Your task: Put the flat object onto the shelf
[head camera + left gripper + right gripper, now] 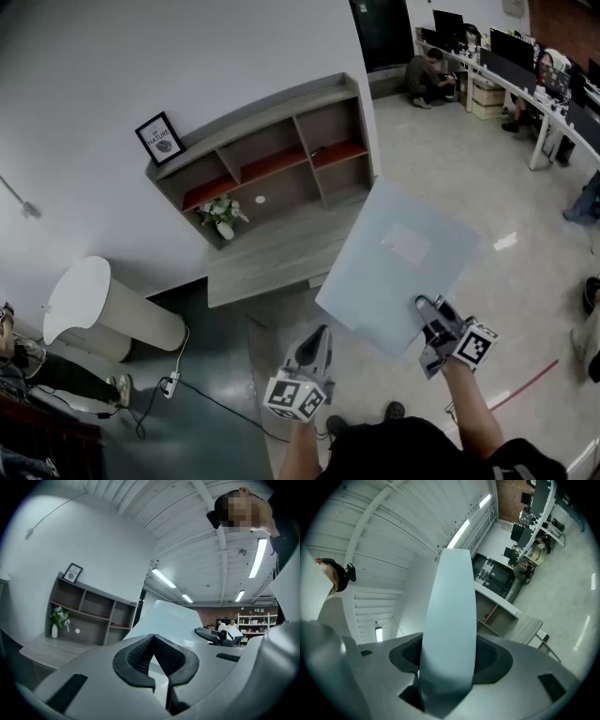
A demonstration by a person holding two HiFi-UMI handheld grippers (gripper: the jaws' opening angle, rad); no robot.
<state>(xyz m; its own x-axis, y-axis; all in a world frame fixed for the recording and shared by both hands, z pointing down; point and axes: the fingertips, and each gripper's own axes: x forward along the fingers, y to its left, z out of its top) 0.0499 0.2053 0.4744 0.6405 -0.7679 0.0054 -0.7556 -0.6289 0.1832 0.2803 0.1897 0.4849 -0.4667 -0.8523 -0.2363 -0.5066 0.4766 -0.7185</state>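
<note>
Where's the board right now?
Head view, right of centre: the board is held up by the right gripper at its near edge, in front of the shelf, left gripper beside its lower-left corner.

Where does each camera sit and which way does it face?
Head view: on the head, steeply down at shelf, panel, forearms, left gripper, right gripper.
Left gripper view: on that gripper, past shut, empty jaws toward shelf and panel.
Right gripper view: on that gripper, along jaws clamping the panel, shelf beyond.
All three share shelf and panel.

Grey tongs (323,333) (marker cubes (296,394)), dark shirt (412,456)
</note>
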